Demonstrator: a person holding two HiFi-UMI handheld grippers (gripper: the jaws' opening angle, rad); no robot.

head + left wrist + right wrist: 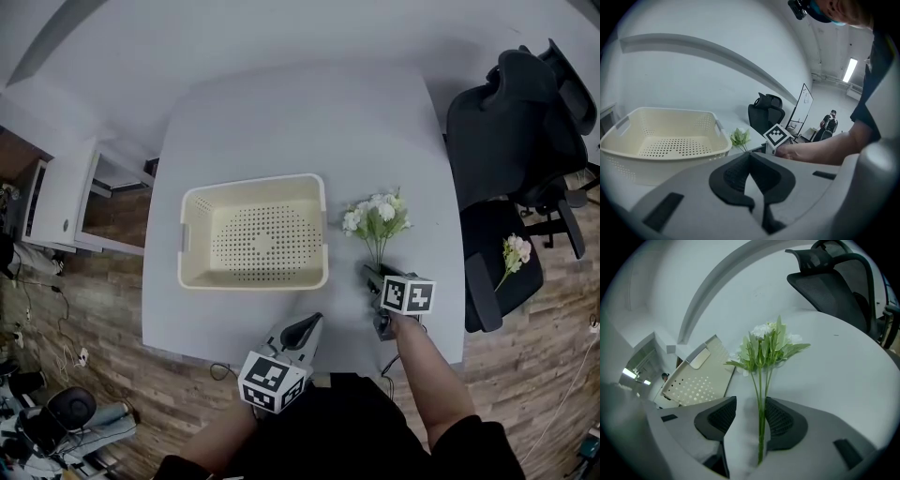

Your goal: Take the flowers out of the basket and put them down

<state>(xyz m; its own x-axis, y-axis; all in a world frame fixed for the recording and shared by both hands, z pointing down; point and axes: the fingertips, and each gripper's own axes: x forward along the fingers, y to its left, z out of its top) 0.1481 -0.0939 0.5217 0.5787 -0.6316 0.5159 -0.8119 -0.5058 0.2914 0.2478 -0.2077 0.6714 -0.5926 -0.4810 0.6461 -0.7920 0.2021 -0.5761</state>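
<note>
A bunch of white flowers with green stems (378, 216) lies on the grey table (281, 122), just right of the empty cream perforated basket (253, 278). My right gripper (372, 274) is at the stem ends. In the right gripper view the stems (761, 399) run between the jaws of the right gripper (750, 416), close to the right pad, with a gap on the left; the jaws stand open. My left gripper (309, 326) hovers at the table's near edge below the basket, shut and empty. From the left gripper (750, 159) I see the basket (670, 154) and the flowers (740, 137) beyond.
A black office chair (511, 141) stands right of the table, with another small bunch of flowers (515, 253) on its seat. A white cabinet (61, 197) is at the left. The table's front edge is near both grippers. A person (829, 123) stands far off.
</note>
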